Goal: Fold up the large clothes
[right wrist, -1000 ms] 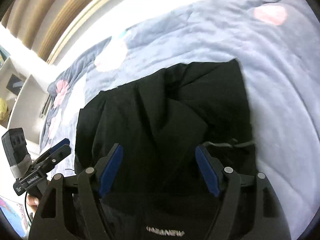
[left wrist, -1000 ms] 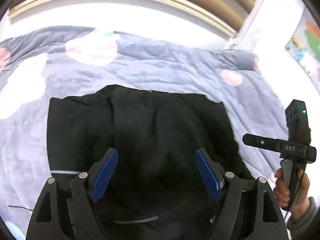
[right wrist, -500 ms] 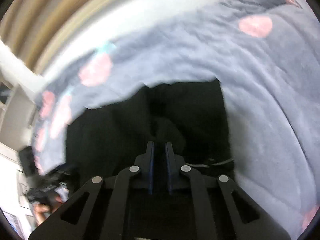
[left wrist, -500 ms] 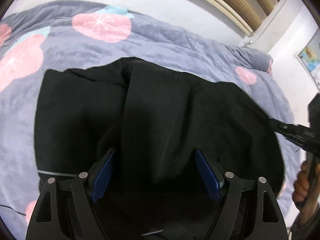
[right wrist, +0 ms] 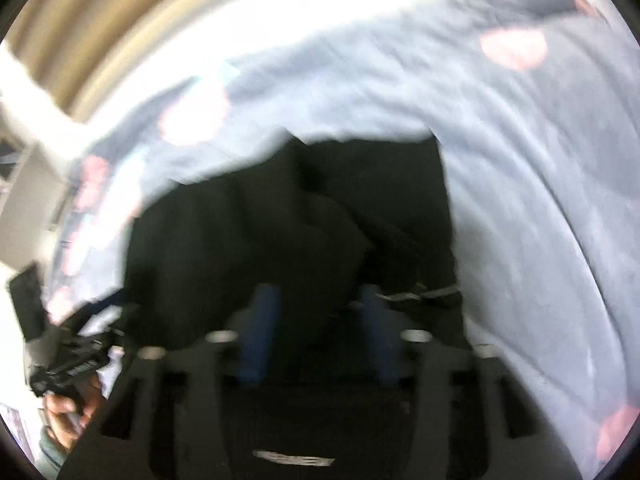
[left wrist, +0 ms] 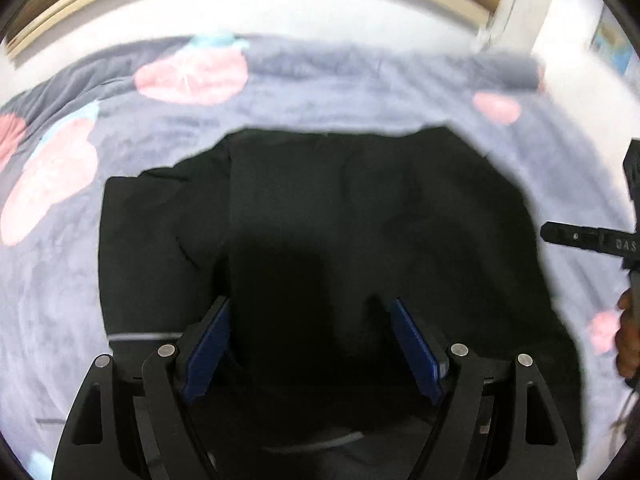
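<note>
R tongs [right wrist: 316,312] reopened off garment [right wrist: 280,240]; L unchanged.

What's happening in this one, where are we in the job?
A person holds a two-finger gripper in each hand over a black garment lying partly folded on a grey bedspread with pink fruit prints. The left gripper hangs above the cloth with its jaws wide apart, gripping nothing. The right gripper has just been opening; its blue pads stand apart over the dark fabric, and the blur hides whether any cloth sits between them.
</note>
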